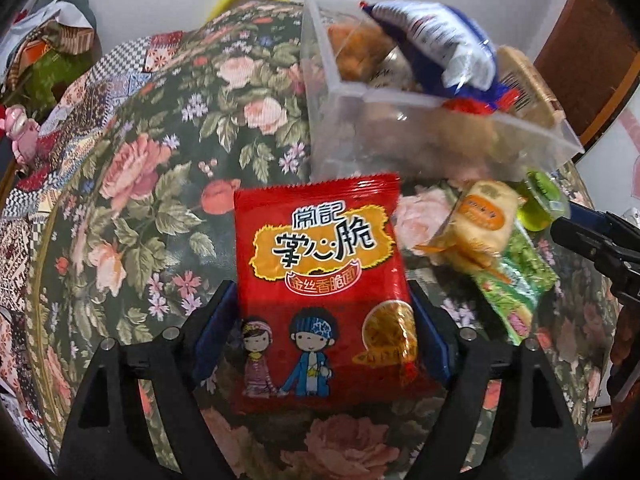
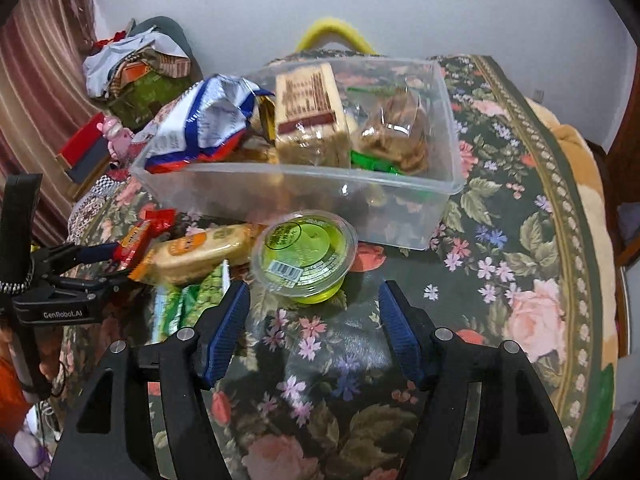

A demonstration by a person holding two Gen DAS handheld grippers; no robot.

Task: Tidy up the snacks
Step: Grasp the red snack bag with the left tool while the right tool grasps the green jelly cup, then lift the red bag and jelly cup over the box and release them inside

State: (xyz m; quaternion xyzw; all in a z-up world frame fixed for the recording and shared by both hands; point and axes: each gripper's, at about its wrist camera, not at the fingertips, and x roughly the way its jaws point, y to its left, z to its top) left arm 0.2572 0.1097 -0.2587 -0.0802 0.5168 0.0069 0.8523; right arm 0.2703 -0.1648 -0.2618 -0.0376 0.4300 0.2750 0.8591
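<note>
your left gripper (image 1: 324, 332) stood astride the red packet (image 1: 320, 276), grip unclear; right gripper (image 2: 314, 324) gaped empty. bin (image 2: 320, 176) half-filled; jelly cup (image 2: 306, 252), two packs remained outside.

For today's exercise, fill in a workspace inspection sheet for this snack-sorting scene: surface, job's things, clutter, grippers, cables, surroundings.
Surface: floral tablecloth.
Job's things: clear plastic bin holding several snacks; red snack packet, yellow wrapped cake, green packet and green jelly cup lie outside it.
Clutter: pile of bags beyond the table.
Grippers: left gripper straddles the red packet; right gripper open, nothing between its fingers.
Cables: nothing seen.
Surroundings: white wall, striped curtain.
</note>
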